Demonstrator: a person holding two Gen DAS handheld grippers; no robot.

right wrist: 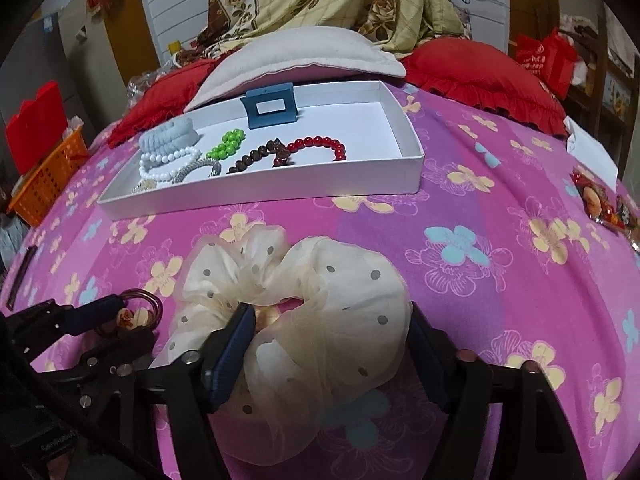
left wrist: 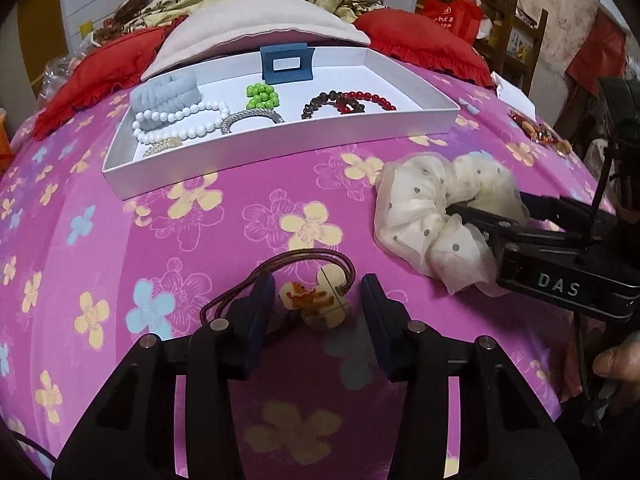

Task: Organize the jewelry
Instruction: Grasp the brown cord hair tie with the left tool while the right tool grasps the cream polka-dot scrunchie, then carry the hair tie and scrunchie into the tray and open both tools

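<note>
A white tray (left wrist: 256, 156) lies on the pink floral bedspread and holds bead bracelets, a grey scrunchie (left wrist: 166, 92), green beads (left wrist: 262, 95) and a blue hair clip (left wrist: 286, 64). My left gripper (left wrist: 318, 300) is open, its fingers on either side of a brown hair tie with a cream mouse-shaped charm (left wrist: 316, 300). My right gripper (right wrist: 332, 344) is open around a cream polka-dot scrunchie (right wrist: 320, 280), one finger inside its hole, the other outside. The right gripper also shows in the left wrist view (left wrist: 500, 216), and the tray in the right wrist view (right wrist: 280, 192).
Red pillows (left wrist: 420, 40) and a pale cushion (left wrist: 260, 24) lie behind the tray. Small red and orange trinkets (right wrist: 600, 204) sit at the right edge of the bed. An orange basket (right wrist: 48, 176) stands off the left side.
</note>
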